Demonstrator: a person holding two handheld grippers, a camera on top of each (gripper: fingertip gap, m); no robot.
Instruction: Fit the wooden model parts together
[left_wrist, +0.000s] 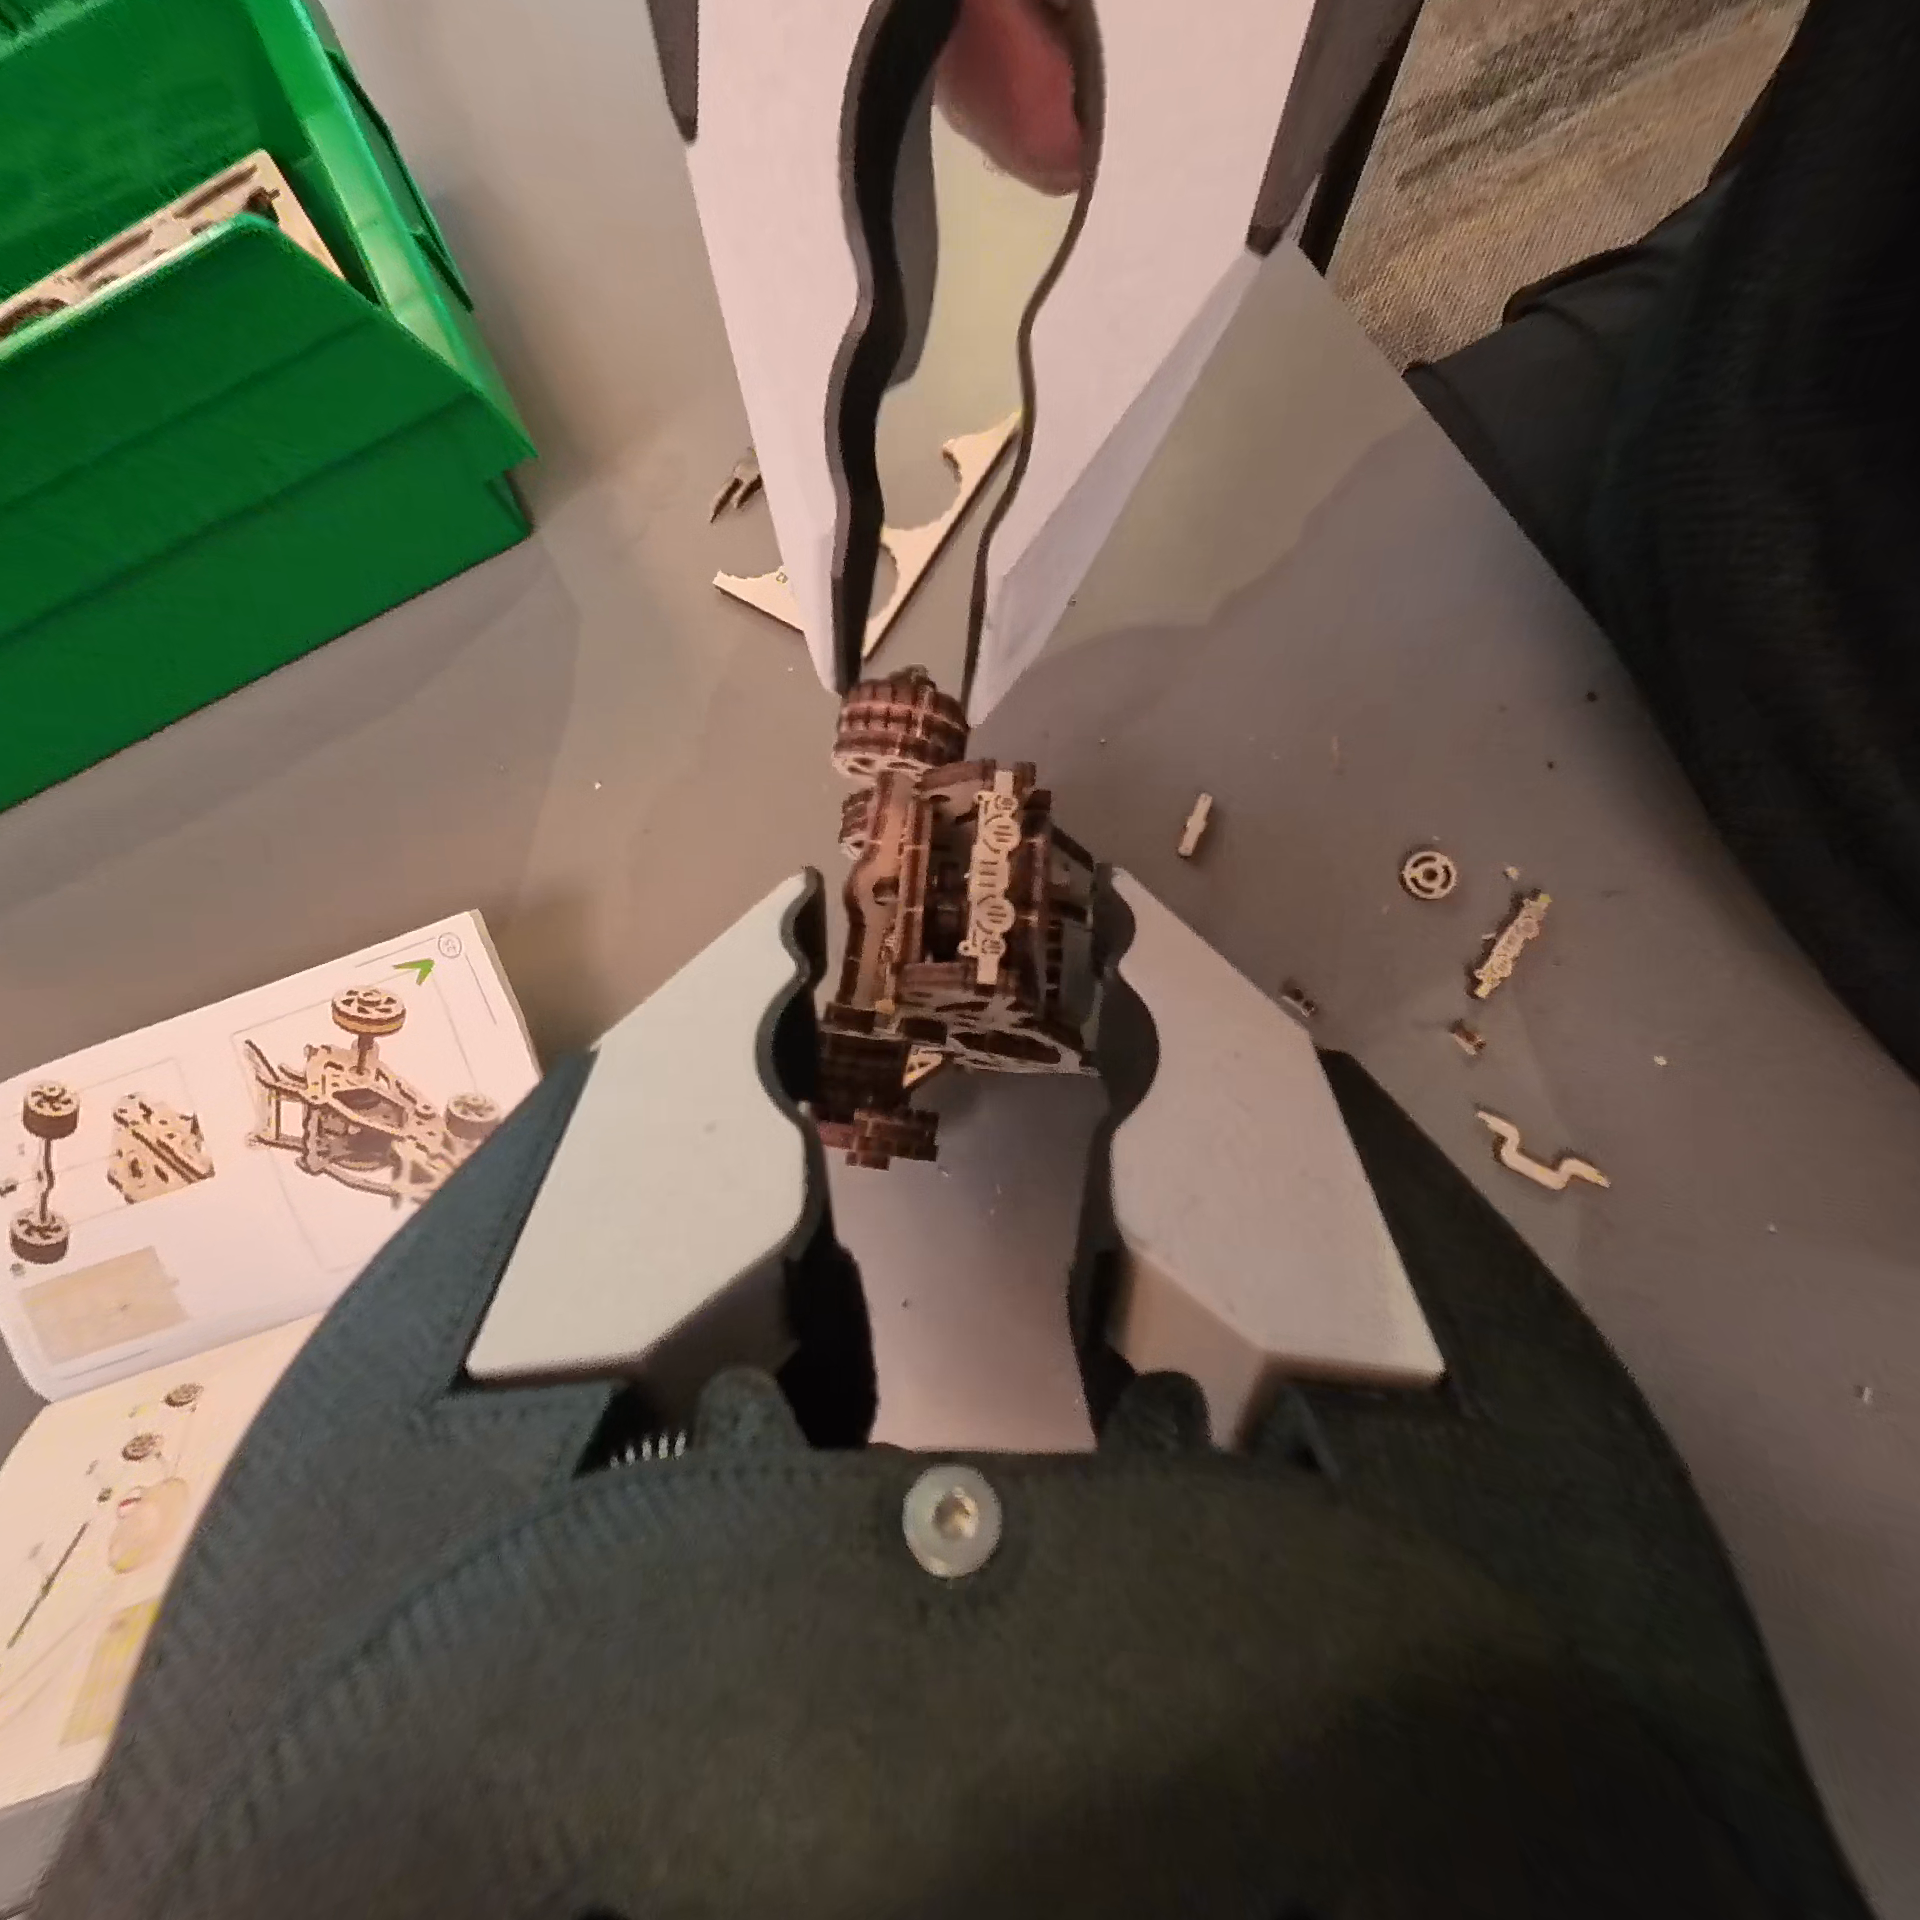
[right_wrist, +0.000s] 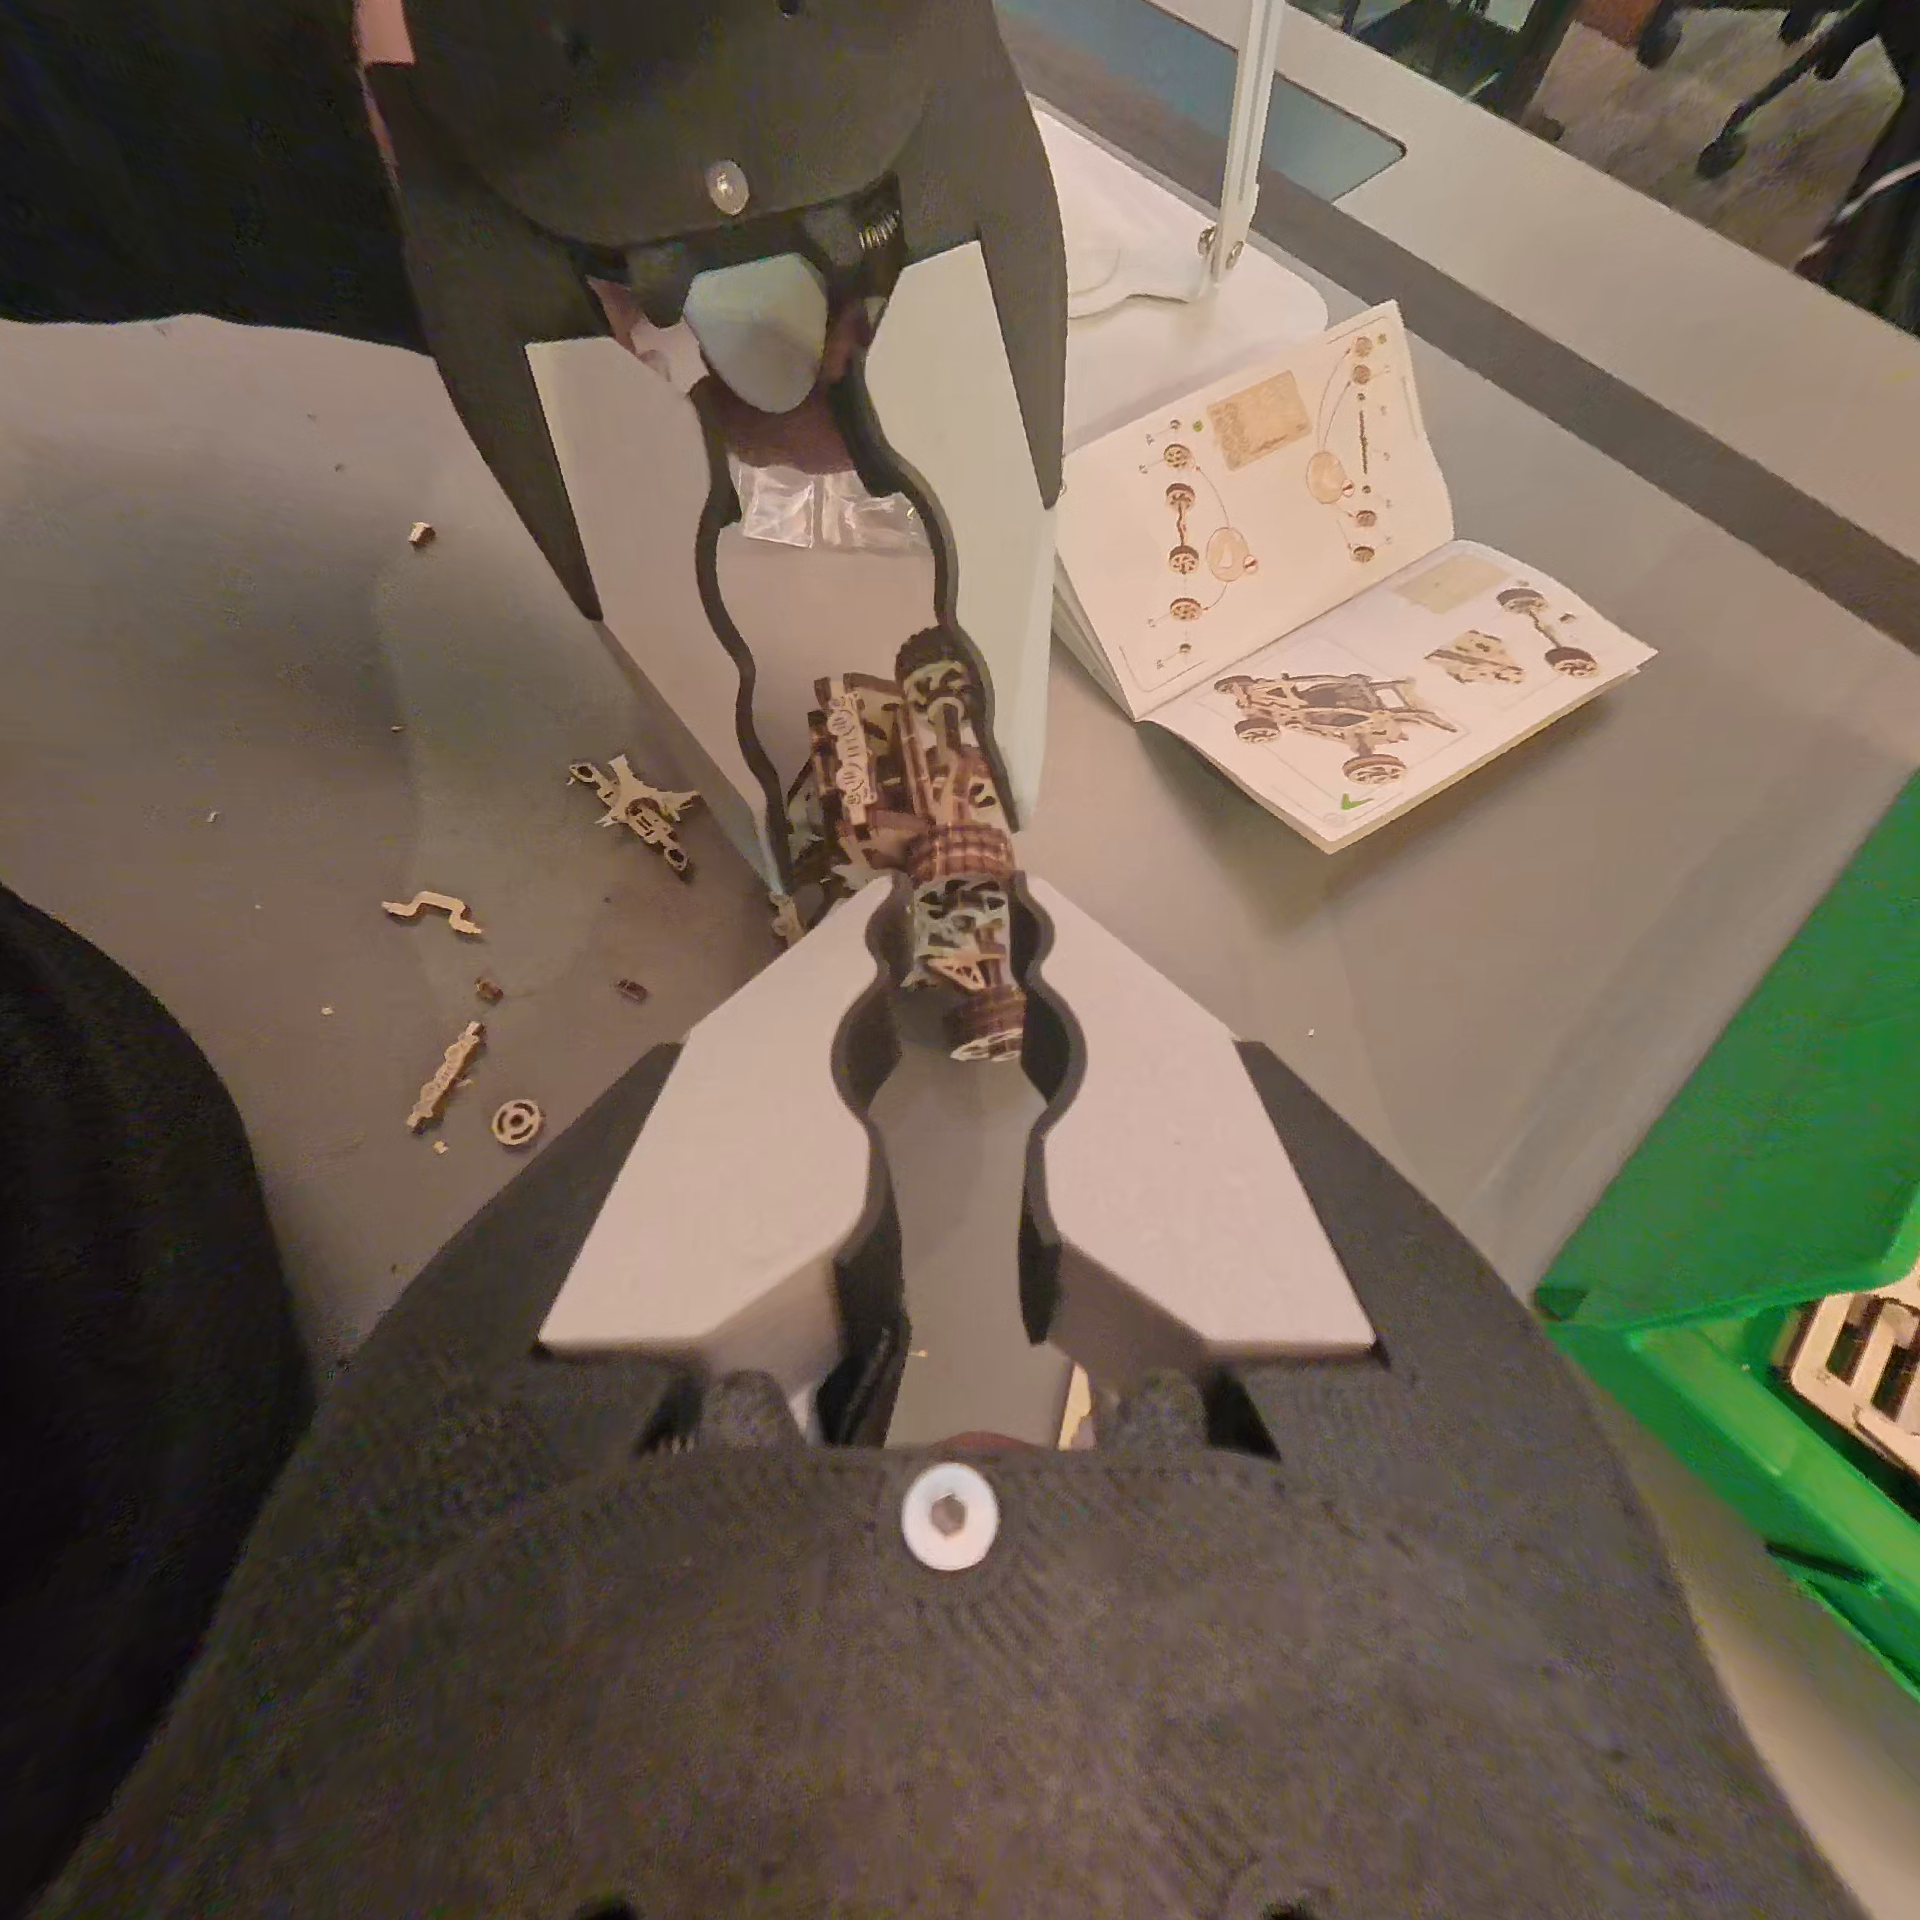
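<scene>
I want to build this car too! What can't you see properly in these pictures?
- Left wrist view: the wooden model's sides, covered by the left gripper's fingers.
- Right wrist view: the wheel end's sides, hidden inside the right gripper.
- Both views: the green box, cut off by the edge.
- Loose wooden bits: too small.

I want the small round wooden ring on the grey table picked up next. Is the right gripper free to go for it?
Probably not yet: the right gripper is shut on the brown wooden model, which the left gripper also holds. The small round wooden ring lies uncovered.
</scene>
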